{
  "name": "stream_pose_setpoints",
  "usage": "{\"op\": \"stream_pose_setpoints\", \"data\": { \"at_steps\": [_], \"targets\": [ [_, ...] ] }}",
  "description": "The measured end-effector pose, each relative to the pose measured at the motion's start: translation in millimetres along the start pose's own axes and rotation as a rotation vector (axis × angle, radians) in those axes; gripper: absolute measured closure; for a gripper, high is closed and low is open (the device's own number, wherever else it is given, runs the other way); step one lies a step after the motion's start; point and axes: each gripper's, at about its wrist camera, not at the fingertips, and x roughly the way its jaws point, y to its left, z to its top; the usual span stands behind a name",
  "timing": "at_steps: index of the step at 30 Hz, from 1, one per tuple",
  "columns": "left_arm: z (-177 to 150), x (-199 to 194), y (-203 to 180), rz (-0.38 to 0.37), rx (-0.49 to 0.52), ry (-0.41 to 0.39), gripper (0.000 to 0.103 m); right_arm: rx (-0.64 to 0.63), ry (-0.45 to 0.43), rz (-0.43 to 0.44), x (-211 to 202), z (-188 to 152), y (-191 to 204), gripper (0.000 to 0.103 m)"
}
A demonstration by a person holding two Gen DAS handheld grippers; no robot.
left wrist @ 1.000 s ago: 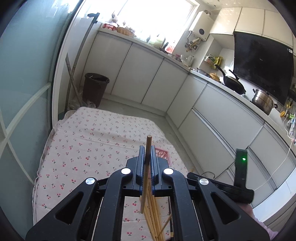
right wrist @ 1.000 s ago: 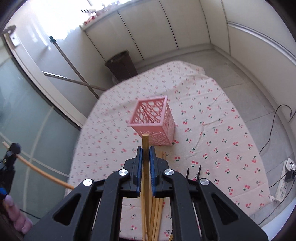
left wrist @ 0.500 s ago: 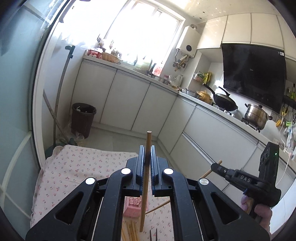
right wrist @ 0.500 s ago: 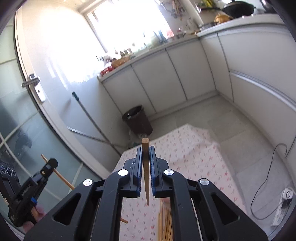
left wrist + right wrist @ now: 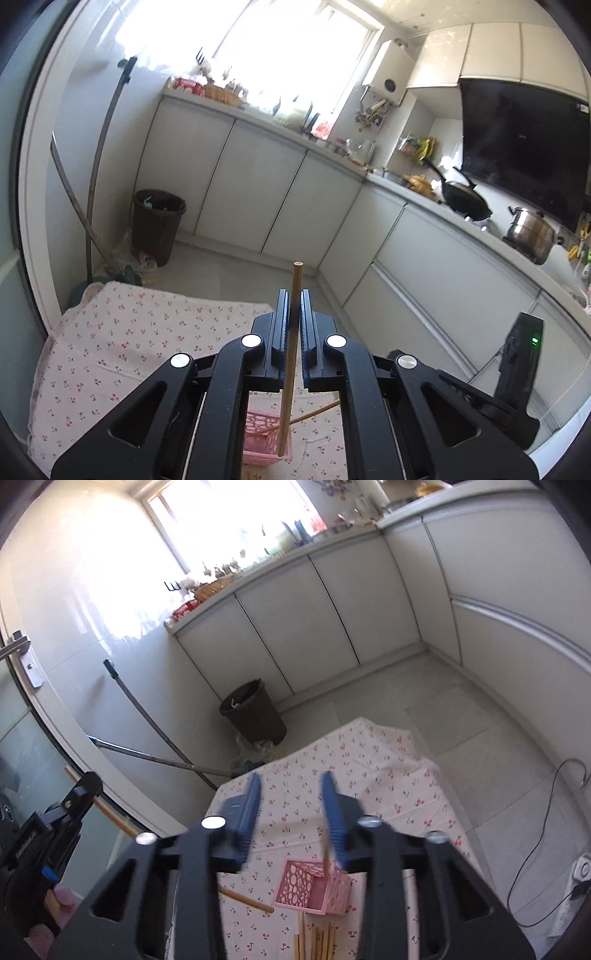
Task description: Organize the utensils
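The left gripper [image 5: 293,314] is clamped on 1 wooden chopstick [image 5: 291,354], its lower tip hanging over the pink holder [image 5: 314,891] on the cherry-print cloth [image 5: 388,775]. The right gripper [image 5: 290,812] is opening; a chopstick [image 5: 326,858] drops free by its right pad into the holder. More chopsticks [image 5: 317,939] lie just in front of the holder. They look light, stiff and smooth, likely to pivot or slip; pinching near mid-length seems wisest. No brand or label is legible.
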Motion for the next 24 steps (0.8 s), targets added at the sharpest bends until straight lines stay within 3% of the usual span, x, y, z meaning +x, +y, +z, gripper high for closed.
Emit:
{"op": "stream_pose_setpoints", "data": {
  "at_steps": [3, 8, 10, 12, 14, 15, 16, 24],
  "targets": [
    [-3.9, 12.7, 3.9, 0.015, -0.003, 0.018, 0.097, -0.003, -0.004, -0.002, 1.0, -6.5, -7.8, 0.063],
    [-4.3, 16.3, 3.1, 0.034, 0.003, 0.02, 0.097, -0.001, -0.04, -0.003, -18.5, -9.5, -13.1, 0.047],
    [-6.0, 21.1, 2.7, 0.05, 0.007, 0.029, 0.097, 0.018, -0.036, -0.003, -23.2, -12.8, -17.3, 0.035],
    [-10.9, 29.9, 4.9, 0.062, -0.004, 0.076, 0.096, 0.033, -0.025, -0.003, -25.4, -17.8, -22.2, 0.035],
    [-16.8, 33.7, 7.0, 0.07, -0.007, 0.119, 0.086, 0.033, -0.008, -0.027, -26.1, -24.7, -27.0, 0.035],
    [-19.2, 31.1, 8.8, 0.082, -0.012, 0.119, 0.067, 0.035, 0.008, -0.035, -26.0, -28.4, -29.8, 0.035],
    [-20.2, 26.3, 10.8, 0.086, -0.021, 0.109, 0.057, 0.039, 0.015, -0.038, -25.7, -30.9, -31.2, 0.035],
    [-21.9, -9.3, 10.8, 0.125, -0.011, 0.085, 0.043, 0.056, 0.05, -0.07, -32.8, -50.9, -40.8, 0.03]
  ]
}}
